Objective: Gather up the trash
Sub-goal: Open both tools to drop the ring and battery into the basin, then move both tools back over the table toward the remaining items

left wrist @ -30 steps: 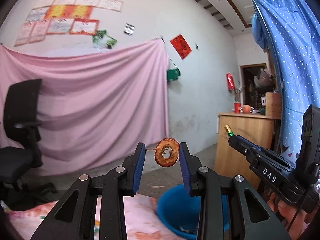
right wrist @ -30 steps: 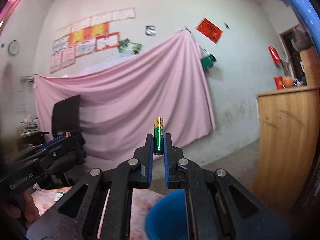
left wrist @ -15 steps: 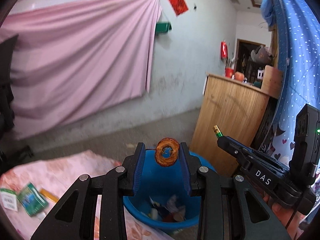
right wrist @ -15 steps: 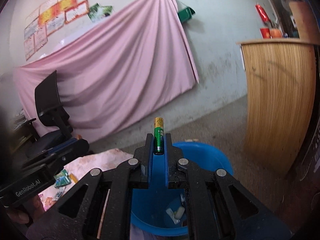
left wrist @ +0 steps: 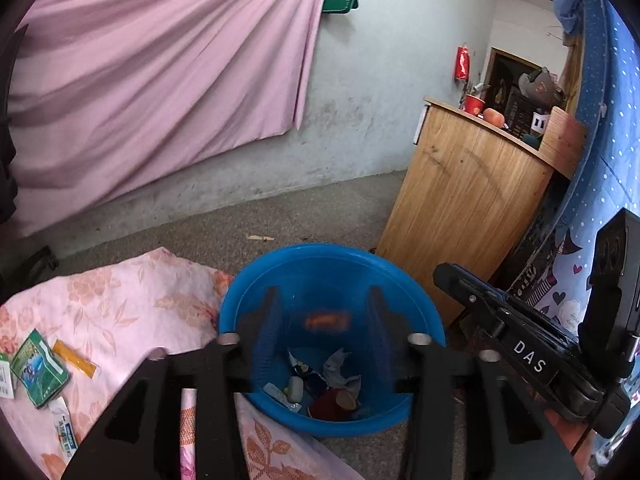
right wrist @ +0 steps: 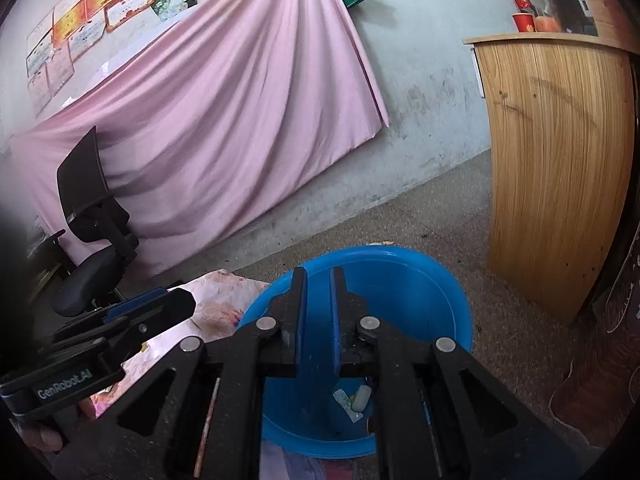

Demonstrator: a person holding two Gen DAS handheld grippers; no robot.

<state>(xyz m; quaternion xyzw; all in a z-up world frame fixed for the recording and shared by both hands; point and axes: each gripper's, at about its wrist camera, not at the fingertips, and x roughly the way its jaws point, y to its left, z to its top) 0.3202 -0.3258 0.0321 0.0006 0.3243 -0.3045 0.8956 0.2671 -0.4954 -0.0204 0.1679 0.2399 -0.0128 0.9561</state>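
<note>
A: Litter at far left: green packet [left wrist: 38,364], orange strip [left wrist: 74,364] just beside it, white sachet [left wrist: 64,432] below, all lying flat on floral cloth [left wrist: 120,312]. Not yet collected.

B: Handling?

A: Light, thin and floppy, by the look; probably slick film. Best pinched at an edge or corner rather than pressed from above. Likely to slide or buckle otherwise. No risk of breakage, so a firm pinch seems fine.

B: And moving right?

A: Left gripper [left wrist: 322,320], jaws spread wide and smeared by motion, right over blue tub [left wrist: 420,312]. Between them, orange smear [left wrist: 326,322], touching neither pad, too blurred to name. Looks like a small light piece let go and dropping into the tub.

B: Inside the tub?

A: Scraps heaped at the bottom: crumpled paper, a pale lump, something dark red. Tub itself standing on the floor, just beside the cloth edge.

B: Further right?

A: Right gripper [left wrist: 440,274], tip also above the tub rim. Seen from its own camera [right wrist: 318,280]: jaws parted only narrowly, nothing between them, just blue tub wall showing through the gap. Empty, then.

B: Next move?

A: Probably back left for the packets. Worth approaching low and sideways, sliding one pad under a raised corner, since the soft cloth may bunch into the pinch. Wooden cabinet [left wrist: 460,208] at far right, well apart.
</note>
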